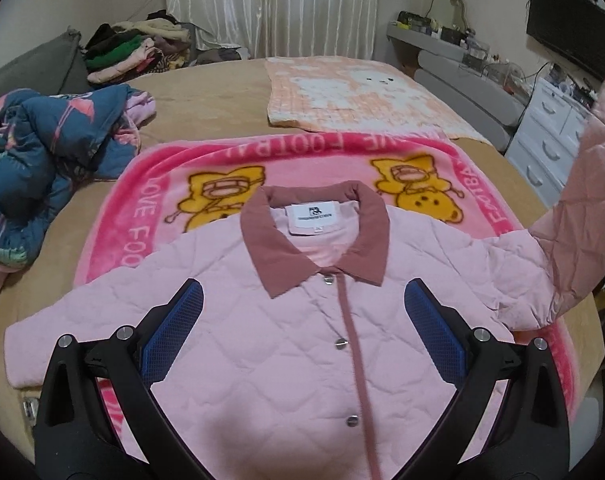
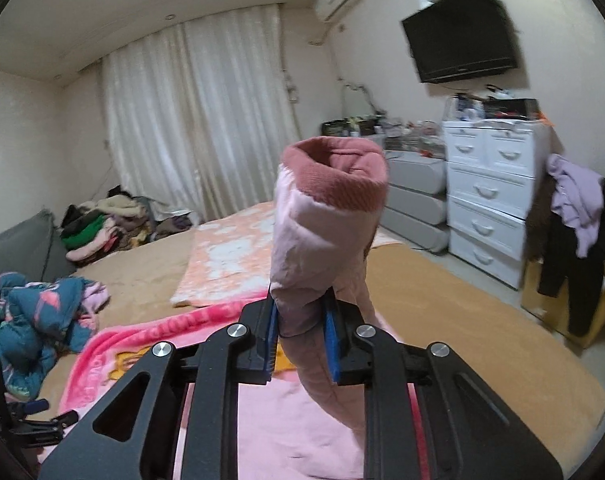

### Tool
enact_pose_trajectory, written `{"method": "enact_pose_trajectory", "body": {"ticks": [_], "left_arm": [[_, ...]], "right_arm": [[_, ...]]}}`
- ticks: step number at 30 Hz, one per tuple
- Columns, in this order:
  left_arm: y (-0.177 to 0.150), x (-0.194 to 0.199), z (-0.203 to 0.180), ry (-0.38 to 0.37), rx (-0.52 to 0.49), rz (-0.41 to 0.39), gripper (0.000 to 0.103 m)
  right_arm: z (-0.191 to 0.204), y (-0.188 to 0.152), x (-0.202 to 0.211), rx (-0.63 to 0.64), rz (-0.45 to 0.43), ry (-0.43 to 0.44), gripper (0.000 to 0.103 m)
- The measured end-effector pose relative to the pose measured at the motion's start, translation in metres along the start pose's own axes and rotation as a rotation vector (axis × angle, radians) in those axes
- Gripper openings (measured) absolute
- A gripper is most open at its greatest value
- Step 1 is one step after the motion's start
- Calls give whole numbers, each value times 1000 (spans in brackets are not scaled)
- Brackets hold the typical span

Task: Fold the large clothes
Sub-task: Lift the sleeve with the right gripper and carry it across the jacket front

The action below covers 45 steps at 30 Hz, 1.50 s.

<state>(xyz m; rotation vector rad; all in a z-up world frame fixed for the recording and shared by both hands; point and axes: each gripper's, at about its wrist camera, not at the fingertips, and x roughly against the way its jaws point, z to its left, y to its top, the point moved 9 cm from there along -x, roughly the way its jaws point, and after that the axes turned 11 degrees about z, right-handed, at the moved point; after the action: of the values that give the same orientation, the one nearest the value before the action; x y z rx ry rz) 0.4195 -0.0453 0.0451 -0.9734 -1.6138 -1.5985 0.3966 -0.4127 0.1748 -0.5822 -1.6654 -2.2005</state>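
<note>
A pink quilted jacket (image 1: 286,320) with a dusty-rose collar (image 1: 314,236) lies face up, snapped shut, on a pink cartoon blanket (image 1: 142,208) on the bed. My left gripper (image 1: 302,320) is open and empty, hovering over the jacket's chest. My right gripper (image 2: 302,316) is shut on the jacket's right sleeve (image 2: 322,240) near the rose cuff (image 2: 338,172) and holds it up in the air. The raised sleeve also shows in the left wrist view (image 1: 582,208) at the right edge.
A blue floral quilt (image 1: 42,152) is bunched at the bed's left. A peach checked blanket (image 1: 358,96) lies further back. A pile of clothes (image 1: 130,52) sits at the far left corner. White drawers (image 2: 490,196) and hanging clothes (image 2: 578,232) stand right of the bed.
</note>
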Motion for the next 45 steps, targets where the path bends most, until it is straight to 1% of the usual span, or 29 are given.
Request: {"method": "enact_pose_trajectory", "body": {"ticks": [2,6,8,10,13,15,19,20,23,28,30,32,33,36,40,43,45], "left_arm": [[-1,3,12,-7,5,-7,94],[-2,12,36,21,2,-48,94],[-3,15,44,8,4,-52,94],[-5,16,54,-21,20,-49,94],[-7,17,69,-56,59,-53,94],[-8,15,78,-70,77,-55,94],[-13,10,95,-37,96,-40,94],[-14,9,100,-36,105,-34,94],[-19,5,111,-54,138,-18,94],[-28,-1,122,-126,177,4,94],[-31,-6,124,-182,200,27,94],[-38,-13,130,-263,257,58,94],[-40,-16,135,-279,281,66,94],[-47,-24,150,-259,326,74,94],[-54,-36,164,-268,383,104,94],[-59,-40,168,-282,405,121,94],[-62,-43,167,-284,405,128,94]], "right_arm": [[25,-2,0,29,-2,15,17],[74,-7,-7,87,6,45,17],[95,-11,-11,104,14,69,17],[119,-17,-12,136,16,83,17],[152,-26,-14,167,13,109,17],[174,-33,-14,184,12,144,17],[204,-43,-17,221,10,192,17],[206,-45,-19,225,13,202,17],[222,-55,-26,232,26,233,17],[247,-77,-41,237,62,280,17],[256,-89,-48,238,82,303,17],[264,-102,-55,248,105,320,17],[269,-111,-58,251,117,329,17],[279,-136,-67,265,153,352,17],[289,-174,-80,285,226,373,17],[300,-205,-87,315,281,384,17],[309,-229,-92,335,322,396,20]]}}
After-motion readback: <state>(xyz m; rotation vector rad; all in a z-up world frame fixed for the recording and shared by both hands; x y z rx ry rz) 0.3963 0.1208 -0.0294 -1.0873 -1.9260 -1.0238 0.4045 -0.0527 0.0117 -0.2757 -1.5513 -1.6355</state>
